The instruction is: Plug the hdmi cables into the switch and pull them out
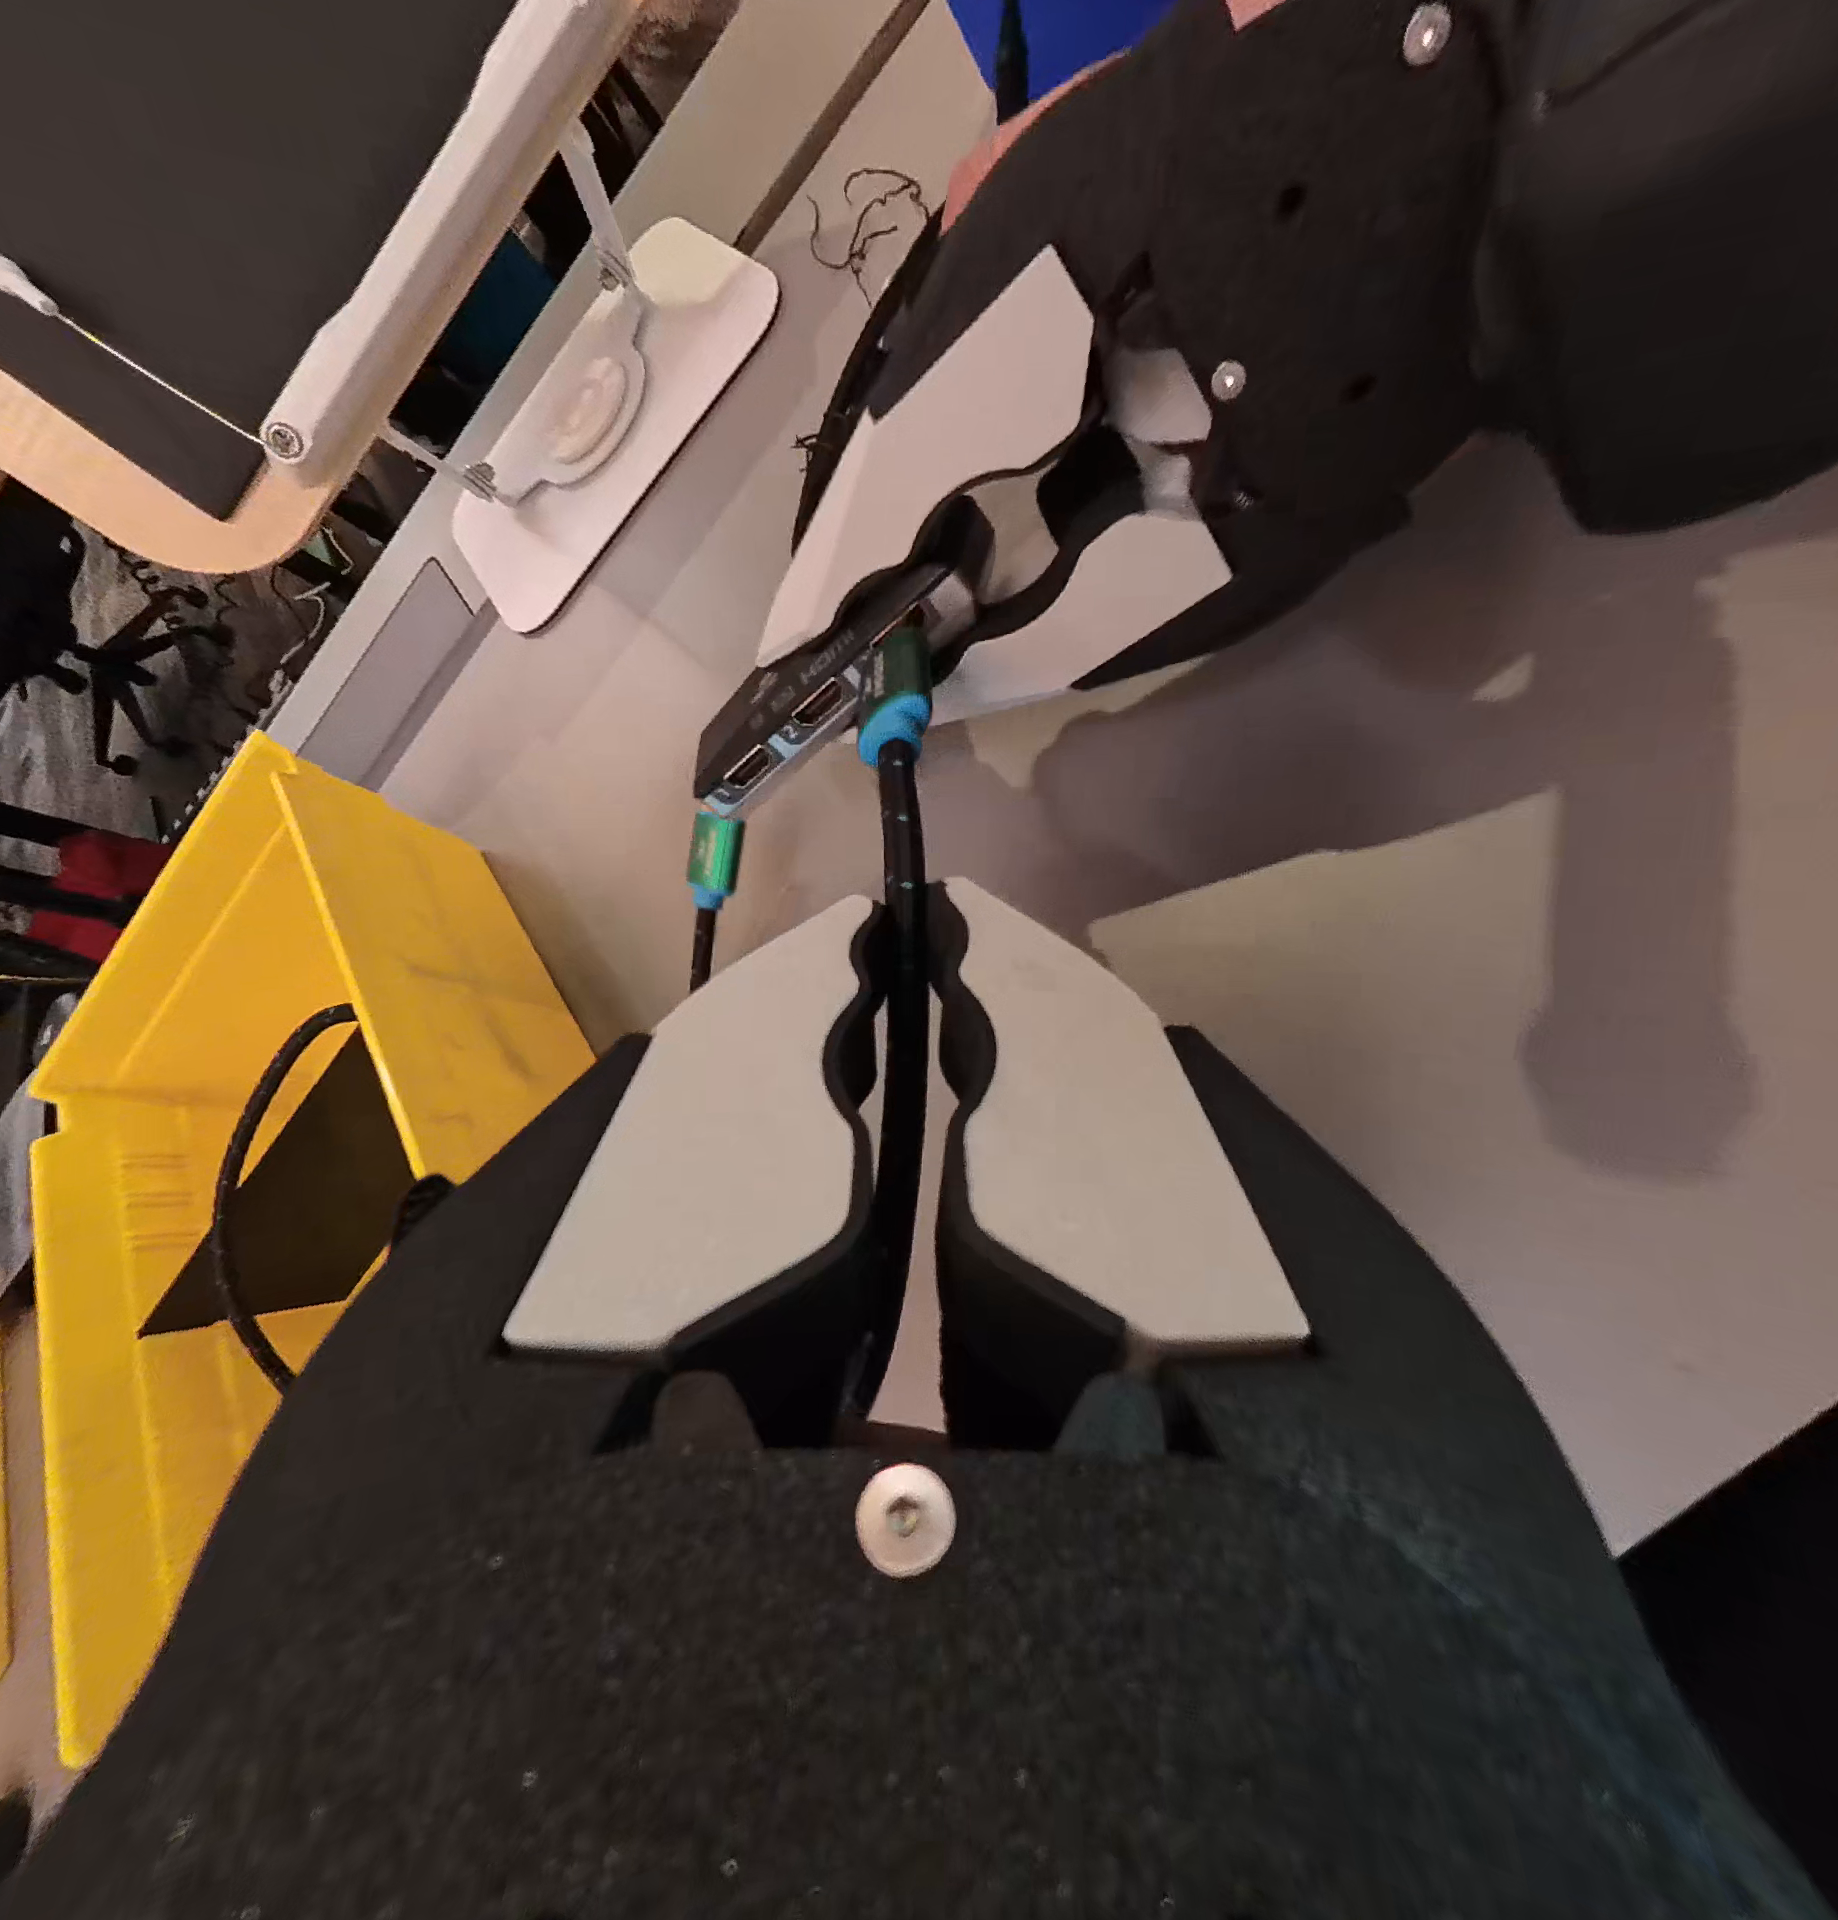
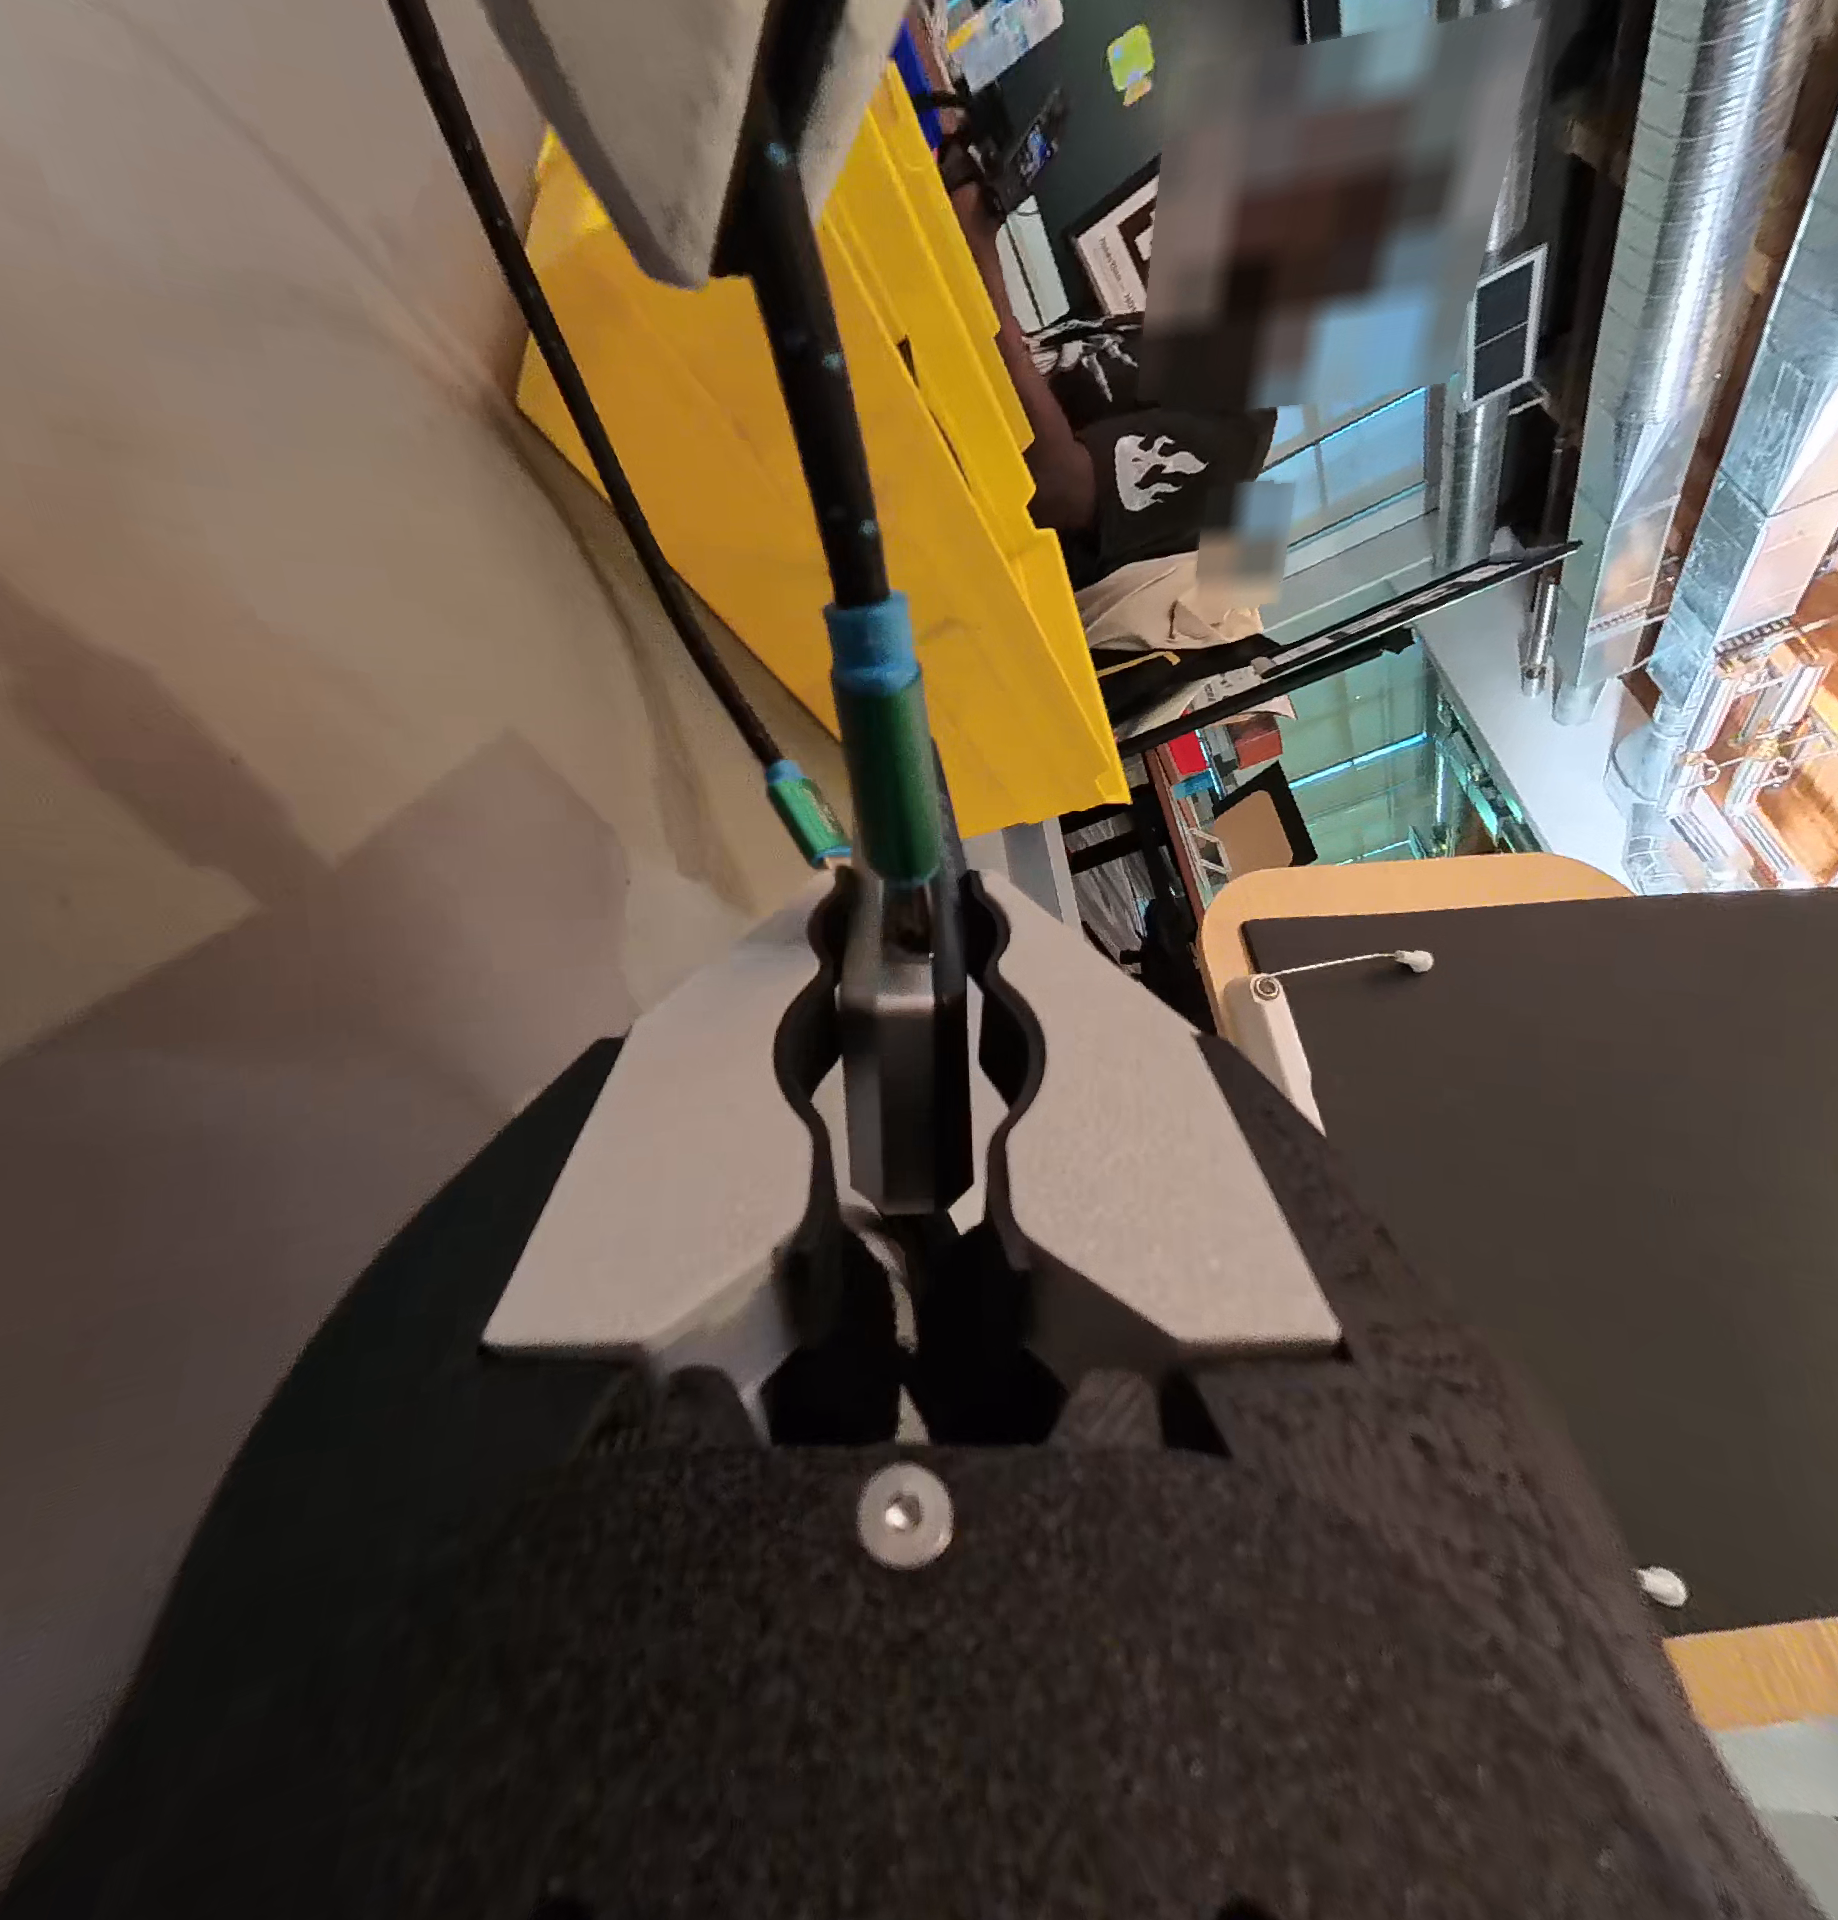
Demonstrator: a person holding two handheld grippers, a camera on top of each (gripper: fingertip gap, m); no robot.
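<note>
Left hand-held gripper [image 1: 907, 935] is clamped on the black braided cable [image 1: 902, 1039]; right hand-held gripper [image 2: 907, 925] pinches the small black switch box [image 2: 899, 1091]. Pull straight along the green plug [image 1: 894, 675], steadying the box.

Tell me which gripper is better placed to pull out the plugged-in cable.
Left. The left gripper is shut on the braided black cable just behind its green plug, seated in the small black HDMI switch. The right gripper holds that switch, so it should only brace.

Braided black cable [image 1: 902, 831] looks like woven cloth, green plug [image 1: 897, 675] shiny metal. Switch [image 2: 899, 1081] is brushed grey metal, bin [image 1: 271, 1039] glossy yellow plastic, tabletop [image 1: 1362, 1039] smooth matt, left gripper [image 1: 910, 899] body grainy black plastic.
</note>
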